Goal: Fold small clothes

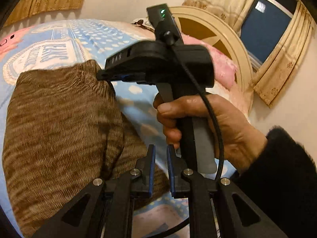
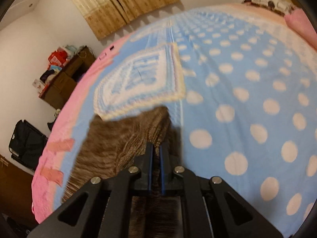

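A brown striped knit garment (image 1: 59,123) lies on the blue polka-dot bedspread (image 1: 138,103). My right gripper (image 2: 156,150) is shut on an edge of this garment (image 2: 126,138) and holds it lifted above the bed. In the left wrist view the right gripper (image 1: 103,75) pinches the garment's upper corner, with the person's hand (image 1: 198,123) on its handle. My left gripper (image 1: 160,152) has its jaws a small gap apart with nothing between them, just right of the garment.
The bedspread (image 2: 237,99) has a white patch with lettering (image 2: 142,79) and a pink border (image 2: 65,119). A pink pillow (image 1: 225,69) and a round headboard (image 1: 227,39) lie beyond. Cluttered brown shelves (image 2: 65,73) and a black bag (image 2: 25,142) stand by the wall.
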The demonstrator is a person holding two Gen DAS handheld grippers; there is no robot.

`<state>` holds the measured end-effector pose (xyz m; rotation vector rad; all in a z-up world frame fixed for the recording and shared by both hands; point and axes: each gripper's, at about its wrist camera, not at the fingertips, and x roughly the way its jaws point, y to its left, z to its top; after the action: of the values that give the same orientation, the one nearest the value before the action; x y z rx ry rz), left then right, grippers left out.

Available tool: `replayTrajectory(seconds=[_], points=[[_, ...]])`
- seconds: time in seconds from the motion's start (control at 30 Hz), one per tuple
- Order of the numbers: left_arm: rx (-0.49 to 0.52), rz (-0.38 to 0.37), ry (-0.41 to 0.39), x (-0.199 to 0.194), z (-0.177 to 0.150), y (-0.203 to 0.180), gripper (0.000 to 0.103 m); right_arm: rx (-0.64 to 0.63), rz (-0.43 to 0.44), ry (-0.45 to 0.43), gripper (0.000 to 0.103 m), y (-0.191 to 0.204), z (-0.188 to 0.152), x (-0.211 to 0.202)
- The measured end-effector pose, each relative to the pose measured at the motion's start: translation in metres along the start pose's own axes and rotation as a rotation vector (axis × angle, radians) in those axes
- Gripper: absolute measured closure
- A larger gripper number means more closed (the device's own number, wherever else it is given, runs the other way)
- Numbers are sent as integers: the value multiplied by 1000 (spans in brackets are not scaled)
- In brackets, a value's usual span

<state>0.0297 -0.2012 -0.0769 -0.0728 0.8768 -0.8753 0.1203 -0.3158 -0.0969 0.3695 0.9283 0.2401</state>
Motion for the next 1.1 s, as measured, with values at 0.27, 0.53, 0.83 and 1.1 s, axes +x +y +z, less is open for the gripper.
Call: replayTrajectory(seconds=[0.27,0.53,0.83,1.1], points=[[-8,-59,62,-49,-15,20,91,75,-43,-206,63,-2,-31,-81],[-230,75,-55,-113,-32,97,91,50,78,-170,51,45,-115,-113],[-289,114,-49,-124,-58,98,91,59,-41,-85,69,49,-135,-55],[-295,108,-44,-132,-68,99,91,69,-85,-106,88,60,-137,-53]])
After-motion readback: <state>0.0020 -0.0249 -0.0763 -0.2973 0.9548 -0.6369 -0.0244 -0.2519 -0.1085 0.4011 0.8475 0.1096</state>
